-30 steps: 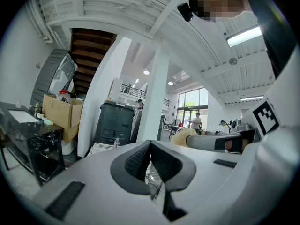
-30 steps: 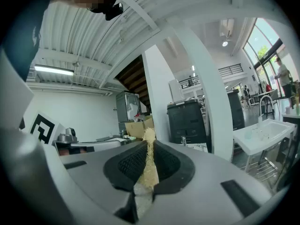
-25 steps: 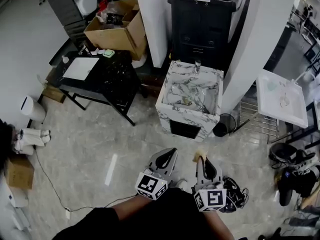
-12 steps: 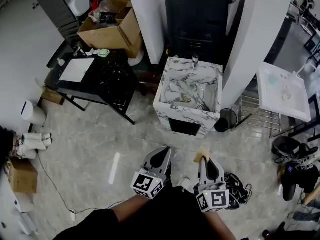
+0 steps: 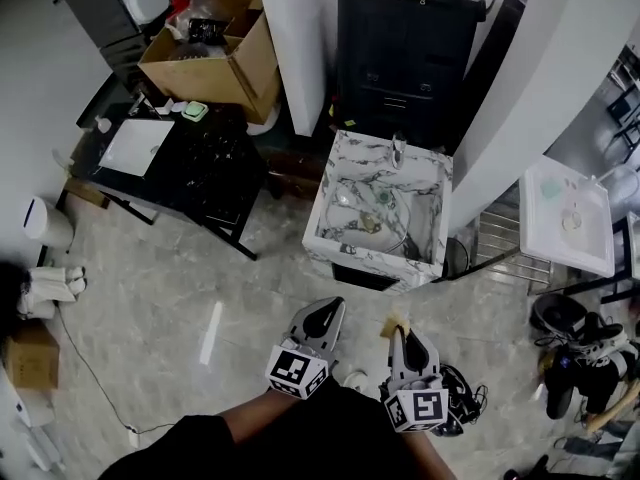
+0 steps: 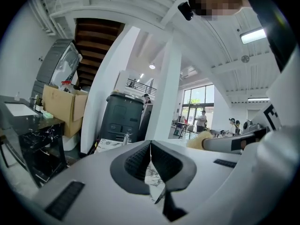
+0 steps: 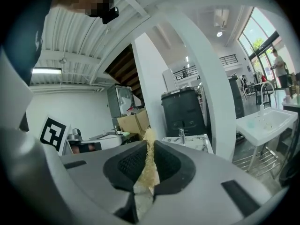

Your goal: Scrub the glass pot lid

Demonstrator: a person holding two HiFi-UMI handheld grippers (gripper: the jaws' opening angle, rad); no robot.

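Left gripper (image 5: 328,313), jaws closed empty, and right gripper (image 5: 404,334), clamping a yellow sponge (image 7: 149,165), have come nearer the marble sink (image 5: 350,256)

Side by side, left tongs (image 5: 328,309) pressed together, right tongs (image 5: 399,332) clamped on a yellow sponge (image 7: 149,168)

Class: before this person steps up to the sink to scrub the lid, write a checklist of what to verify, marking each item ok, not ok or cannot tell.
1. Sponge gripped: ok. The right tongs are shut on the yellow sponge.
2. Second tool free: ok. The left tongs are shut with nothing between them.
3. Target found: cannot tell. A round glassy shape lies in the sink, too small to name.
4. Tongs within reach of the sink: not ok. Both hang over the floor, short of it.
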